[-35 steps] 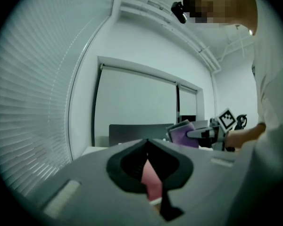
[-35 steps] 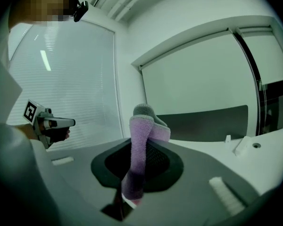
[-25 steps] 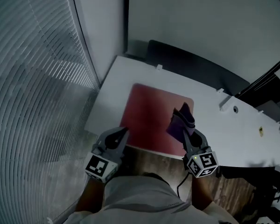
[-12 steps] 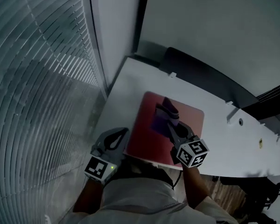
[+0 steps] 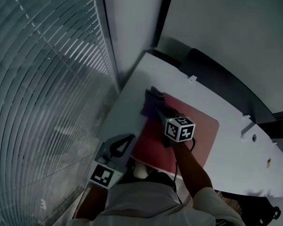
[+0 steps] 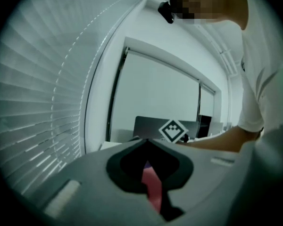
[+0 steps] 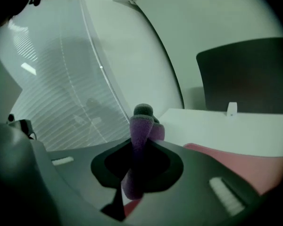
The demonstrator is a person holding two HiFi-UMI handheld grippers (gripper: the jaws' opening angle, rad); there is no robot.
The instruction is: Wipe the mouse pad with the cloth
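Observation:
A red mouse pad (image 5: 186, 138) lies on the white desk (image 5: 236, 166). A purple cloth (image 5: 150, 102) sits bunched over the pad's far left corner, partly on the bare desk. My right gripper (image 5: 159, 112) is shut on it, reaching across the pad from the near side. In the right gripper view the cloth (image 7: 140, 126) stands up between the jaws, with the pad (image 7: 247, 164) to the right. My left gripper (image 5: 126, 140) hovers at the desk's near left edge, jaws shut on nothing. Through its jaws in the left gripper view (image 6: 146, 142) a strip of pad (image 6: 152, 185) shows.
Window blinds (image 5: 47, 79) fill the left side, close to the desk's left edge. A dark chair back (image 5: 217, 74) stands behind the far edge. A small white clip (image 5: 193, 78) and a cable hole (image 5: 253, 137) mark the desk. The person's torso (image 5: 151, 204) is at the near edge.
My right gripper has dragged the cloth from the pad's near right part across to its far left corner. The left gripper has stayed at the near left edge, shut.

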